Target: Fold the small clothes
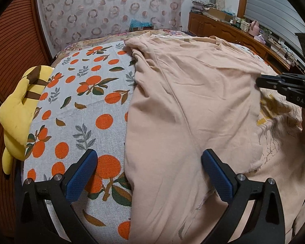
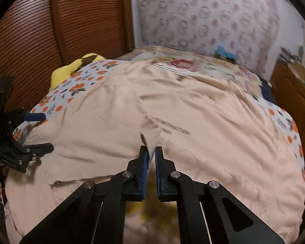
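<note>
Right gripper (image 2: 150, 152) pinching a raised fold of the pink shirt (image 2: 172, 109) straight ahead of its tips, left gripper (image 1: 148, 174) spread wide and empty just over the shirt's near left edge, cloth stretching away lengthwise.

Garments: one, a pale pink shirt (image 1: 193, 105) spread over the orange-print sheet (image 1: 87, 93)
Printed designs on the shirt: one, yellow and grey, at its edge nearest the right gripper (image 2: 151, 152)
Sheets: one with the orange print, under the shirt; one floral cover (image 2: 185, 65) beyond the shirt's far edge
Plush toys: one, yellow with brown stripes (image 1: 20, 109), left of the shirt at the sheet's edge
Grippers: two, the left gripper (image 1: 150, 172) over the shirt's near left edge, the right one at the shirt's middle
Blue pads: two on each gripper
Curtains: one, ring-patterned (image 1: 111, 10), behind the shirt
</note>
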Demonstrator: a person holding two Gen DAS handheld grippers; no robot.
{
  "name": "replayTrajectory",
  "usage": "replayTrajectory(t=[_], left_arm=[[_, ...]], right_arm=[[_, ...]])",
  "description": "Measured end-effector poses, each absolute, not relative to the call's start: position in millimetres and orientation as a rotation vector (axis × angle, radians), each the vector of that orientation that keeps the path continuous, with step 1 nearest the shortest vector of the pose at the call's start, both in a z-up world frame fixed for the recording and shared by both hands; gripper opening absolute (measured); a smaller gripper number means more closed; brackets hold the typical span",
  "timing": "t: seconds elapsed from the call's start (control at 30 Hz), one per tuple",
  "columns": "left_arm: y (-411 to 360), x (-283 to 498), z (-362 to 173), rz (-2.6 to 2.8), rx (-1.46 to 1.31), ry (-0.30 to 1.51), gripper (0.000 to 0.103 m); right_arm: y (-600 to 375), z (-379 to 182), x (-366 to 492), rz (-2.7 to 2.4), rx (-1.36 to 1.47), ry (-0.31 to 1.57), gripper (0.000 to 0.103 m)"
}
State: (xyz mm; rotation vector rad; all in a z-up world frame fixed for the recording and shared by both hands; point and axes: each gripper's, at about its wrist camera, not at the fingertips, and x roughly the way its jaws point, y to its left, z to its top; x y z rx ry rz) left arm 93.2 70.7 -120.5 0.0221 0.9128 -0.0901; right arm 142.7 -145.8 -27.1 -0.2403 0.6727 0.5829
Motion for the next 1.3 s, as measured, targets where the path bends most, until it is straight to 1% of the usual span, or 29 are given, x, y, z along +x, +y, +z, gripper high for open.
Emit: replayTrajectory(t=[0.03, 0.1, 0.13, 0.2, 0.27, 0.37, 0.53, 0.6, 0.67, 0.77, 0.9, 1.13, 1.3], left_arm=[[70.6, 93.1, -120.5, -0.09, 0.022, 0.913, 0.103], [70.7, 93.2, -120.5, -0.09, 0.022, 0.913, 0.103], [70.7, 93.1, -120.6, -0.09, 0.022, 0.913, 0.103], [70.6, 93.0, -120.6, -0.091, 0.022, 0.913, 0.103], [70.6, 93.0, -120.6, -0.091, 0.022, 0.913, 0.103], [70.4, 93.2, -120.5, -0.09, 0.022, 0.913, 0.103], [70.8, 93.0, -120.4, -0.089, 0.022, 0.912, 0.103], [70.7, 92.9, -120.5, -0.09, 0.022, 0.912, 0.103], [70.8, 92.8, -120.4, -0.089, 0.022, 0.912, 0.103], [70.6, 92.8, -120.5, -0.088, 0.02, 0.911, 0.103], [71.3, 92.4, -120.6, -0.087, 0.02, 0.912, 0.103], [73.5, 93.1, -119.1, -0.083, 0.023, 0.913, 0.103], [73.5, 82.6, -101.5, -0.076, 0.008, 0.832, 0.103]], right_arm=[[-147.7, -27.7, 140.6, 0.571, -0.25, 0.667, 0.015], [-151.4, -28.6, 136.1, 0.563, -0.254, 0.661, 0.027], [-151.8, -29.3, 132.6, 0.559, -0.258, 0.659, 0.031], [-151.1, -31.5, 129.3, 0.548, -0.269, 0.659, 0.047], [-150.9, -33.0, 127.8, 0.54, -0.281, 0.671, 0.05], [-153.1, -41.3, 134.1, 0.53, -0.291, 0.708, 0.05], [-153.0, -40.9, 139.5, 0.528, -0.271, 0.719, 0.058], [-150.3, -41.3, 139.3, 0.547, -0.273, 0.725, 0.069], [-145.8, -43.6, 137.7, 0.564, -0.297, 0.727, 0.078], [-148.1, -44.6, 142.8, 0.565, -0.299, 0.73, 0.084], [-146.5, -46.2, 144.6, 0.571, -0.311, 0.738, 0.094], [-146.2, -45.3, 143.2, 0.561, -0.315, 0.739, 0.095], [-160.7, -34.3, 132.3, 0.514, -0.313, 0.695, 0.093]])
